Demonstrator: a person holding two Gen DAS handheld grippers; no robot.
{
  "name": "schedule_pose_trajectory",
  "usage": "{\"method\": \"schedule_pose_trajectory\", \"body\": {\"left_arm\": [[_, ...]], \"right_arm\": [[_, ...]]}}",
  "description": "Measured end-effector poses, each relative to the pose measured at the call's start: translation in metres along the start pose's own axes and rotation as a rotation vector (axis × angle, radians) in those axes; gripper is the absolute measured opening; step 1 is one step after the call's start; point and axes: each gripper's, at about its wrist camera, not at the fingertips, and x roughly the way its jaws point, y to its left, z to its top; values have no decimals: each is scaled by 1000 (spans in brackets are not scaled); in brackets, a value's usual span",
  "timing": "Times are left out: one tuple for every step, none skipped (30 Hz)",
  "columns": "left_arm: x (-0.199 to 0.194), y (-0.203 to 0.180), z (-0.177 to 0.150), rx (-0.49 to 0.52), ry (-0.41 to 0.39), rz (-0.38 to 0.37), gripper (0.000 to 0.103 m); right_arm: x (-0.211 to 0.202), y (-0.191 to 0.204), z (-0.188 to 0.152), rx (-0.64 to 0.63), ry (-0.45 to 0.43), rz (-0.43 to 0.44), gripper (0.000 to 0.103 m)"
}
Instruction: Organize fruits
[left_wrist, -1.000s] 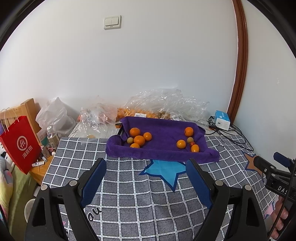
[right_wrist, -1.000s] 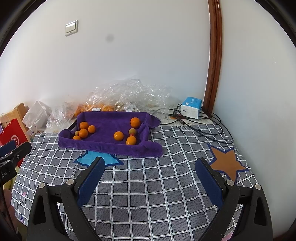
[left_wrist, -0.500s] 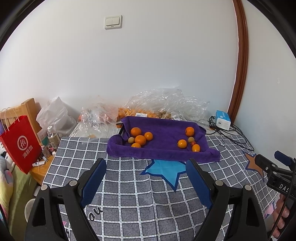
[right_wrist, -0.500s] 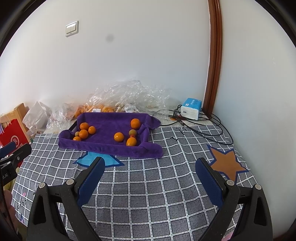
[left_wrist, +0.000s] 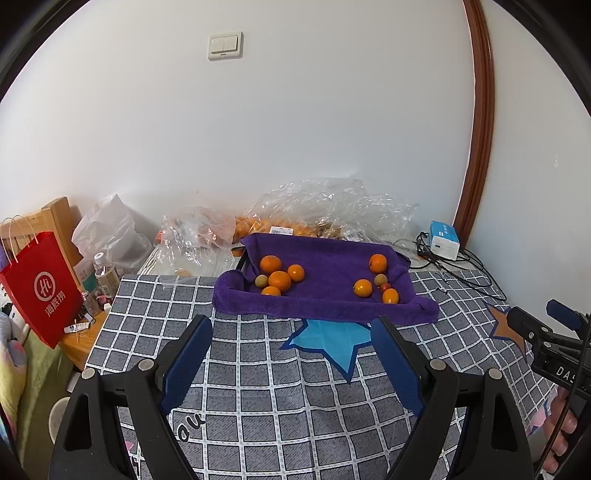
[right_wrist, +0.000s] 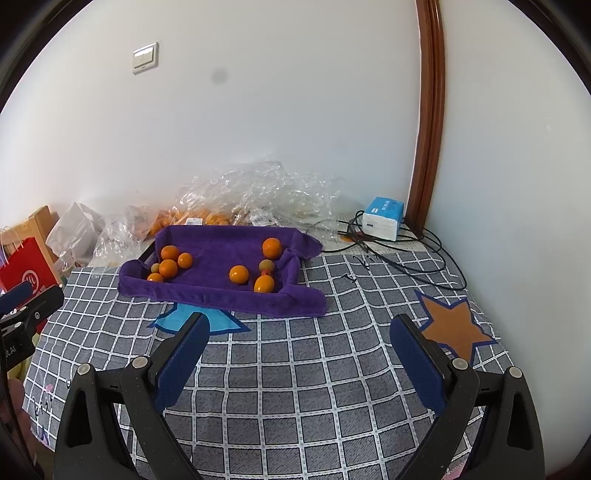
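A tray lined with a purple towel (left_wrist: 328, 266) (right_wrist: 221, 247) sits at the far side of the checked tablecloth. Several oranges lie in it in two clusters: a left group (left_wrist: 279, 279) (right_wrist: 168, 267) with a small greenish fruit (left_wrist: 261, 281), and a right group (left_wrist: 362, 288) (right_wrist: 238, 274) with a greenish fruit (right_wrist: 266, 265) and a tiny red one (left_wrist: 385, 286). My left gripper (left_wrist: 291, 347) hangs open over the cloth, well short of the tray, nothing between its blue pads. My right gripper (right_wrist: 301, 350) is likewise open and empty, nearer the tray's right end.
Crumpled clear plastic bags (left_wrist: 332, 210) holding more oranges lie behind the tray against the wall. A blue-white box (right_wrist: 382, 218) and black cables (right_wrist: 413, 254) sit at the back right. A red paper bag (left_wrist: 40, 284), bottles and a white bag stand off the table's left edge.
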Motion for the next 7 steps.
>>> {"method": "schedule_pose_trajectory", "body": {"left_arm": [[0, 0, 0, -1, 1, 0, 87], [0, 0, 0, -1, 1, 0, 87], [0, 0, -1, 0, 1, 0, 87], [1, 0, 0, -1, 1, 3, 87], [0, 0, -1, -1, 1, 2, 87], [0, 0, -1, 3, -1, 0, 88], [0, -1, -2, 10, -2, 4, 88]], "right_arm": [[0, 0, 0, -1, 1, 0, 97], [1, 0, 0, -2, 1, 0, 97], [1, 1, 0, -2, 1, 0, 97], [1, 1, 0, -2, 1, 1, 97], [1, 1, 0, -2, 1, 2, 97], [2, 2, 0, -3, 1, 2, 97], [2, 3, 0, -5, 0, 2, 97]]}}
